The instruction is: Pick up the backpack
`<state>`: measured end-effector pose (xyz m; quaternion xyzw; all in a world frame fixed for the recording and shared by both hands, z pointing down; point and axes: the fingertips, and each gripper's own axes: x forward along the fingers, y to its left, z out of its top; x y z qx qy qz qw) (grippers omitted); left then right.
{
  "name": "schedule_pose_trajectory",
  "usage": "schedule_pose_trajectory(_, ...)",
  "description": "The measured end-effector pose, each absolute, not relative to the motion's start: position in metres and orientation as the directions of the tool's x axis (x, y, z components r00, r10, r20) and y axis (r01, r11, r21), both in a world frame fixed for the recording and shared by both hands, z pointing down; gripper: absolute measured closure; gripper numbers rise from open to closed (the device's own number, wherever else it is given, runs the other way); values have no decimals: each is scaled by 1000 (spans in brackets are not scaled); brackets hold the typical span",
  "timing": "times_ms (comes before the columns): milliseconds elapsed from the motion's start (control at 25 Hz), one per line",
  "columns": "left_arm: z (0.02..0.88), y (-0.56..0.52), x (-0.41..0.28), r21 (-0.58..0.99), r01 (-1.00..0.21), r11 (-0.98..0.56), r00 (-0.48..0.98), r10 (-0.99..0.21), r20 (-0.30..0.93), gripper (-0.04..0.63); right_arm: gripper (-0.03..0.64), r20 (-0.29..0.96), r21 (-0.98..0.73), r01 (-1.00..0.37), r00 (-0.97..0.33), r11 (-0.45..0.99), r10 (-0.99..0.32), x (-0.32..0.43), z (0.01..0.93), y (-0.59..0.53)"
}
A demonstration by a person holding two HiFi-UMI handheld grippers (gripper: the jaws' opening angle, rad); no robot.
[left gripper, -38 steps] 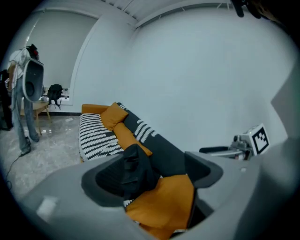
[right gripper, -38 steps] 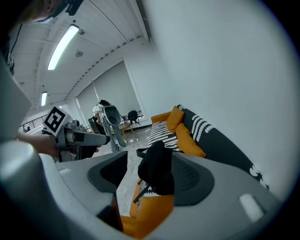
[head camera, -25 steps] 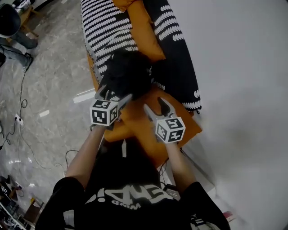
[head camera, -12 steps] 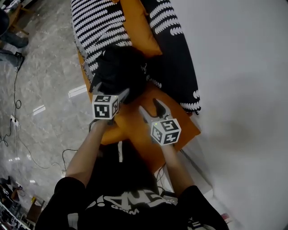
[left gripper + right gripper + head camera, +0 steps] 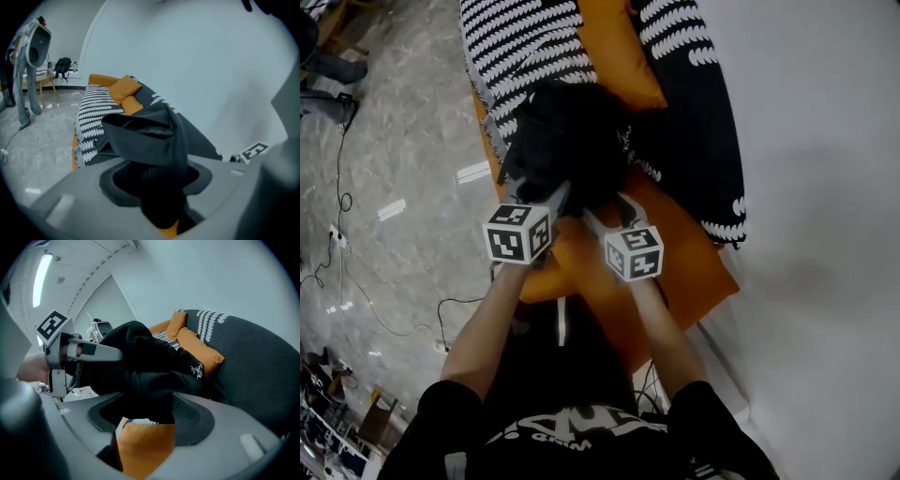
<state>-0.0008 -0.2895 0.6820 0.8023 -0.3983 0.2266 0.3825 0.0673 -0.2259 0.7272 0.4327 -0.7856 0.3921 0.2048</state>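
A black fabric backpack is seen slumped on an orange upholstered sofa seat. It lies against a black throw with white leaf-shaped marks, just below an orange cushion. Since a second ago both grippers have been brought down and in to the pack's near edge. The jaws of the left gripper have just been closing, and in the left gripper view a raised fold of the backpack is pinched between them, so a hold appears to have been taken, though how firmly the dark cloth is clamped cannot be fully made out. The right gripper, which was earlier held over bare orange seat, has been set at the pack. Its jaws are spread wide, with the edge of the backpack lying between them and nothing yet squeezed. The pickup is judged half prepared: one side is gripped, the other is still to be closed on before lifting.
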Motion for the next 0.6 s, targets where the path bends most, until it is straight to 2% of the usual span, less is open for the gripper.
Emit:
schedule_pose_trajectory(280,685,-289,-7,546,-756,-360,654,-443,614,478,378,619,-492,-797,-603,349,-503,47,740,-234)
schedule_pose_trajectory(480,688,-286,-7,587,-728,-356,685,-430,588,488,466,598,-508,-770,-638,386,-485,28,743,-236)
schedule_pose_trajectory(600,689,-278,-8,603,-714,-357,699,-417,581,501,545,587,-515,-767,-641,383,-494,24,741,-235)
